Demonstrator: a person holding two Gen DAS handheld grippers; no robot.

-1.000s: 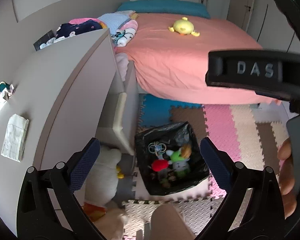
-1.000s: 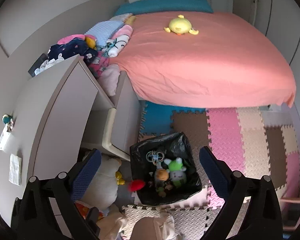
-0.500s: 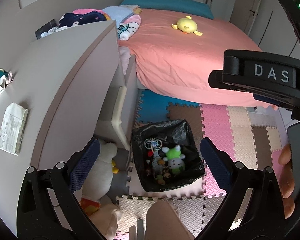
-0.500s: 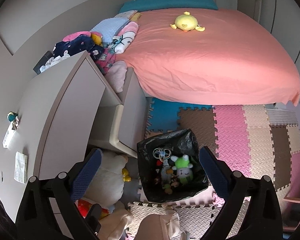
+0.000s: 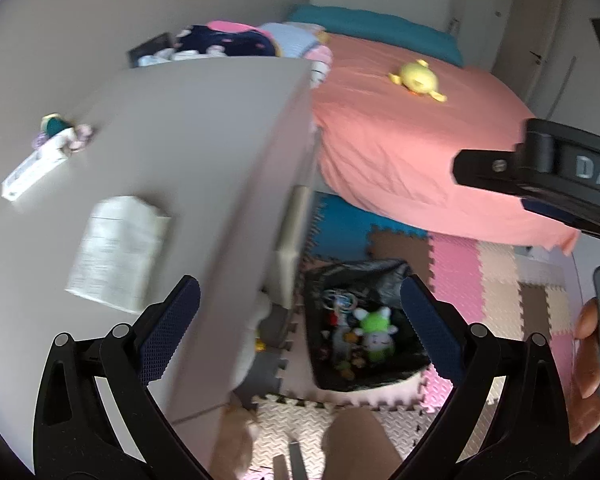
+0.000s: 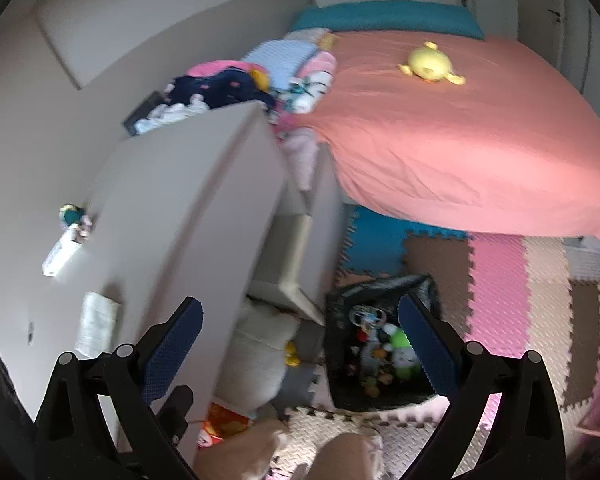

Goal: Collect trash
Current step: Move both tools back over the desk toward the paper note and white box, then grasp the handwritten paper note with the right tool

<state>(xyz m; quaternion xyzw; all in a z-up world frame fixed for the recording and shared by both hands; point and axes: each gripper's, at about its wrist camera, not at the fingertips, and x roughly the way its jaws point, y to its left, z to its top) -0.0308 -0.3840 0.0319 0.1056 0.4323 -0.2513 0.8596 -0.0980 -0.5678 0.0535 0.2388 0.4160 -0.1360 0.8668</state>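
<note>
A folded printed paper (image 5: 118,254) lies on the grey desk top (image 5: 188,140), just ahead of my left gripper's left finger. My left gripper (image 5: 300,296) is open and holds nothing. On the floor to the right of the desk, the black-lined bin (image 5: 384,378) holds several small toys, among them a green and white plush. My right gripper (image 6: 300,312) is also open with nothing in it, above the desk edge and the bin (image 6: 340,388). In its view the paper (image 6: 96,322) is small at the left. Both views are motion-blurred.
A white strip with small trinkets (image 5: 34,174) lies further back on the desk. A pink bed (image 5: 420,152) carries a yellow plush (image 5: 416,80). Clothes are piled behind the desk (image 6: 228,84). Coloured foam mats (image 6: 500,280) cover the floor. A white plush (image 6: 256,364) lies under the desk.
Both views have swung left toward the desk top. The paper now looks larger and closer to my left gripper. The bin has shifted right in the frames. Both grippers stay open.
</note>
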